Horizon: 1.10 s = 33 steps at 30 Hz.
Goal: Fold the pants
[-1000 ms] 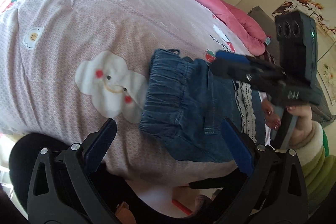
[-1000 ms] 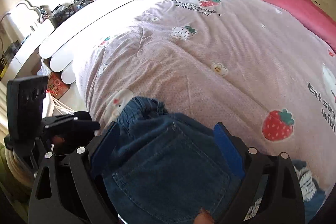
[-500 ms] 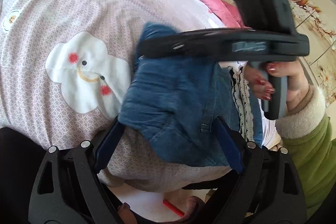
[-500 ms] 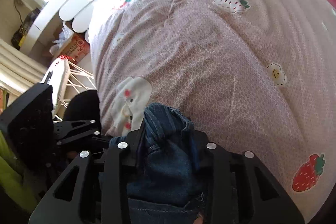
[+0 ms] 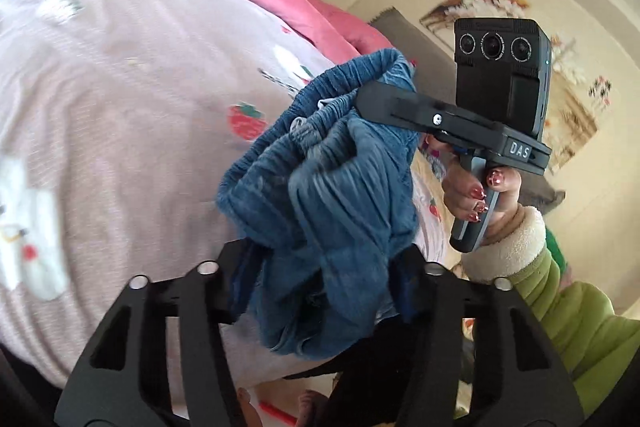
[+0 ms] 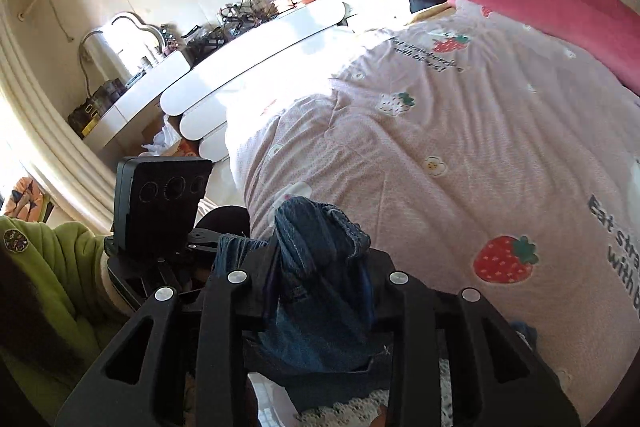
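Note:
The blue denim pants (image 5: 332, 187) hang bunched in the air above the pink quilt (image 5: 120, 87), elastic waistband uppermost. My left gripper (image 5: 320, 279) is shut on the lower bunch of denim. My right gripper (image 5: 372, 99) shows in the left wrist view, shut on the waistband's upper edge. In the right wrist view my right gripper (image 6: 320, 267) is shut on a fold of the pants (image 6: 320, 239), and the left gripper's body (image 6: 160, 203) sits close at the left. The pant legs are hidden below.
The quilt (image 6: 460, 147) covers the bed, with a rose-pink blanket (image 6: 560, 15) along its far side. A white footboard (image 6: 248, 55) and a cluttered dresser (image 6: 160, 67) stand beyond. A lace-trimmed garment (image 6: 360, 411) lies below the pants.
Both grippers shut on the pants, the right one first, and lifted them off the quilt. The pants went from lying flat to hanging bunched in the air.

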Motion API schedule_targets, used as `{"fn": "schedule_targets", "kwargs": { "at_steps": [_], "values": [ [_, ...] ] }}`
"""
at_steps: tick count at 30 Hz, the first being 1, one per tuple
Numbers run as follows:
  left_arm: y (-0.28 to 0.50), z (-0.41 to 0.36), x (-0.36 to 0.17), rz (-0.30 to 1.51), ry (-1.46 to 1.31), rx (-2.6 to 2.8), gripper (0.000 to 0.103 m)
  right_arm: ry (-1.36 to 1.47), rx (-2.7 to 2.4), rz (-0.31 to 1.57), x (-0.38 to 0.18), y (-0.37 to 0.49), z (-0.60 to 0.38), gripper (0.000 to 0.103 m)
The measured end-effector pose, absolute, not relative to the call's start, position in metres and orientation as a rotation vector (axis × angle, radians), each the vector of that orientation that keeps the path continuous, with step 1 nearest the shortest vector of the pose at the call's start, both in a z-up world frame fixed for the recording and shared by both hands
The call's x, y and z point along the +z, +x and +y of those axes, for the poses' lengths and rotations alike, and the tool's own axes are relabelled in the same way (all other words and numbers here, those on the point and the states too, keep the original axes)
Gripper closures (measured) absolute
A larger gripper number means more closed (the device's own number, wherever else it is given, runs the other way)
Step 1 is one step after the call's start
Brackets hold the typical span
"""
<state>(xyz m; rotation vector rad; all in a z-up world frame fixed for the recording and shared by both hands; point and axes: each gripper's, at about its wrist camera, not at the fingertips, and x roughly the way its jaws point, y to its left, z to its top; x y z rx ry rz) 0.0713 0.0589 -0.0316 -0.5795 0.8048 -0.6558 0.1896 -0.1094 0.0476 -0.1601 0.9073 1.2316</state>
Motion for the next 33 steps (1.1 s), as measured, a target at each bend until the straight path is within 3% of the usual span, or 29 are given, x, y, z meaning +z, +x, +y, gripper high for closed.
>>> {"fn": "schedule_targets", "kwargs": {
  "at_steps": [10,15,18,20,25,33],
  "values": [
    [0.091,-0.04,-0.018,0.881,-0.326,-0.632,0.06,-0.103,1.119,0.876,0.02,0.19,-0.205,0.073],
    [0.086,-0.085,-0.029,0.913,-0.221,-0.604,0.06,-0.03,1.073,0.905,-0.006,0.19,-0.245,0.067],
    [0.079,-0.099,-0.035,0.918,-0.174,-0.597,0.051,0.019,1.03,0.923,-0.02,0.186,-0.269,0.058],
    [0.07,-0.108,-0.037,0.916,-0.158,-0.607,0.039,0.054,1.01,0.911,-0.021,0.179,-0.284,0.051],
    [0.056,-0.123,-0.039,0.905,-0.132,-0.661,0.027,0.143,0.955,0.853,-0.012,0.156,-0.315,0.047],
    [0.031,-0.116,-0.026,0.913,-0.175,-0.798,0.021,0.082,0.881,0.821,-0.003,0.122,-0.31,0.047]
  ]
}}
